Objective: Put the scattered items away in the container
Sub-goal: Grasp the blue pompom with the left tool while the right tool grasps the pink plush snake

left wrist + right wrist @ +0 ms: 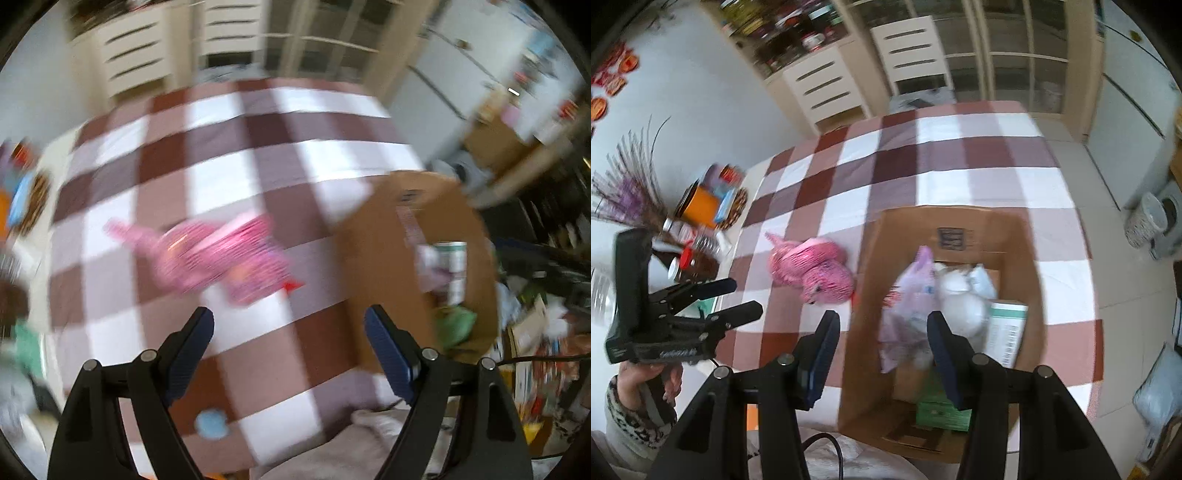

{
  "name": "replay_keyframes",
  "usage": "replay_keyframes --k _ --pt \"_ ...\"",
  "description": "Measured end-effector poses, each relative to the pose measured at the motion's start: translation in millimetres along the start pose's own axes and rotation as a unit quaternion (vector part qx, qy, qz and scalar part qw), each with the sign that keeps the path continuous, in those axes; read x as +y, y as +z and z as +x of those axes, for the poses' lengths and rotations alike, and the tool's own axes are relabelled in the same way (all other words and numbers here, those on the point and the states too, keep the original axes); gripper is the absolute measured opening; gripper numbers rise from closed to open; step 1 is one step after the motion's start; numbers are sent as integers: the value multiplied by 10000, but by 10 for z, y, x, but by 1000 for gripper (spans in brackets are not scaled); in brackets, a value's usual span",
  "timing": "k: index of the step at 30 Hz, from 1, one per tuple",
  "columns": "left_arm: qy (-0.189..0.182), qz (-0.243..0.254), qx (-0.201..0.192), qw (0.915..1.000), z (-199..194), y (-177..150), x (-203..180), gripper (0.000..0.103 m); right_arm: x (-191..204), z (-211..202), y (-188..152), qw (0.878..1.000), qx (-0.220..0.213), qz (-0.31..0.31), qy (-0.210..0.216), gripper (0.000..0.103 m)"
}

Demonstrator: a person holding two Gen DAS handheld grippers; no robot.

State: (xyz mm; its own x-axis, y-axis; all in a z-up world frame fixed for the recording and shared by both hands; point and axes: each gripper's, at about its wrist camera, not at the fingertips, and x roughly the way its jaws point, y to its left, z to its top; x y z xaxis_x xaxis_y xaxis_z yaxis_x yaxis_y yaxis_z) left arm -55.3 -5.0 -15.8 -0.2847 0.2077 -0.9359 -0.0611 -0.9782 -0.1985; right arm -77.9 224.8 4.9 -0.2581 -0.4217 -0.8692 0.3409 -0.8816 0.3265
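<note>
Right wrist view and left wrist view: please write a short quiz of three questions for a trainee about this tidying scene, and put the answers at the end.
1. True or false: the pink plush toy already lies inside the cardboard box.
2. Which gripper has nothing between its fingers? A. only the left gripper B. only the right gripper C. both
3. Fill in the missing word: the checked tablecloth is brown, mauve and ____.

Key
1. False. The toy lies on the cloth, just left of the box in the right wrist view.
2. C. Both are empty.
3. White.
</note>
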Motion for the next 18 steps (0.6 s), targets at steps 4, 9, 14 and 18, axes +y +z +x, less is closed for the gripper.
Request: replay_keyframes --k 4,9,14,18 --pt "369 -552 207 9976 93 -375 513 85 279 152 55 9991 175 -366 115 50" --pt "558 -906 717 9917 397 -896 835 85 648 398 96 9954 421 -838 198 50" --pt "374 -897 1092 9893 742 -1330 876 85 1008 684 133 9879 713 -1364 212 50" --pt "419 -775 1215 9887 986 -1522 849 83 1185 853 192 9824 865 -1644 173 50"
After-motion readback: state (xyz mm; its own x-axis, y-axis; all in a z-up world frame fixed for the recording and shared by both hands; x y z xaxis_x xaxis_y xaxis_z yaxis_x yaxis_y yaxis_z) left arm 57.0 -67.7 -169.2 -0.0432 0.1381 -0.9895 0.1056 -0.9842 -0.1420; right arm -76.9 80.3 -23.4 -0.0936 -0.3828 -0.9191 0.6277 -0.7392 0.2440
